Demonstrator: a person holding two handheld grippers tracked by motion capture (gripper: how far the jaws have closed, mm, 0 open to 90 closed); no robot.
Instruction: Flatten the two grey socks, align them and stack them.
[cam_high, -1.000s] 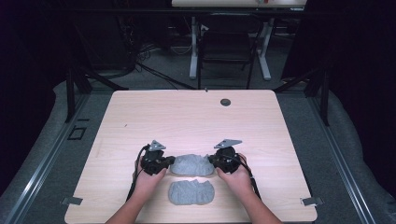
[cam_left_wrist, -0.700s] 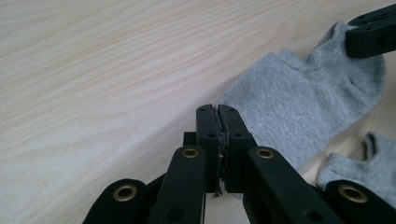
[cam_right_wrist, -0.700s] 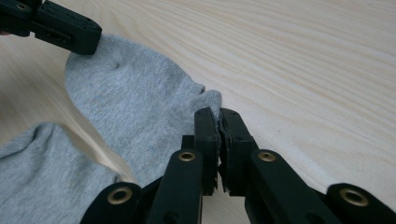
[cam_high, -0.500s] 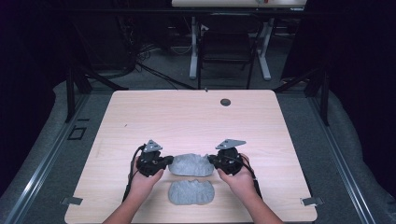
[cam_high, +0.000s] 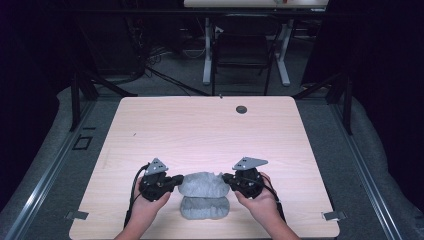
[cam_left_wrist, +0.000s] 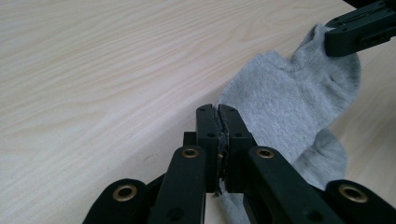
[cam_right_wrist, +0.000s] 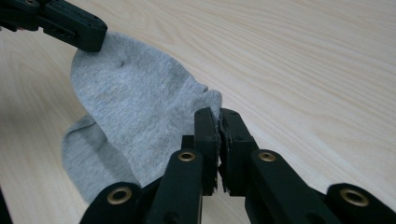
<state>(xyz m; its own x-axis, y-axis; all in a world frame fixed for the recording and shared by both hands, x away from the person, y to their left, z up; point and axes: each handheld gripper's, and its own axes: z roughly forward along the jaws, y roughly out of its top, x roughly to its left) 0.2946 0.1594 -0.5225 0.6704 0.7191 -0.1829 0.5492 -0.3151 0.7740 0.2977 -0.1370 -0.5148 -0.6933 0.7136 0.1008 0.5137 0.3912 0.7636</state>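
A grey sock (cam_high: 202, 183) hangs stretched between my two grippers, a little above the light wooden table (cam_high: 200, 130). My left gripper (cam_high: 178, 181) is shut on its left end, and the left gripper view shows the jaws (cam_left_wrist: 217, 116) pinching the fabric (cam_left_wrist: 285, 102). My right gripper (cam_high: 226, 179) is shut on the other end (cam_right_wrist: 218, 122), with the sock (cam_right_wrist: 135, 102) sagging away from it. A second grey sock (cam_high: 204, 208) lies flat on the table just below the held one, partly covered by it (cam_right_wrist: 84, 158).
A small dark round cap (cam_high: 241, 109) sits near the table's far edge. The near edge runs just under the person's forearms. Behind the table stand a chair (cam_high: 240, 50) and desk legs on a grey floor.
Both hands have come toward the near edge and risen, carrying the held sock with them. It now overlaps the sock lying on the table.
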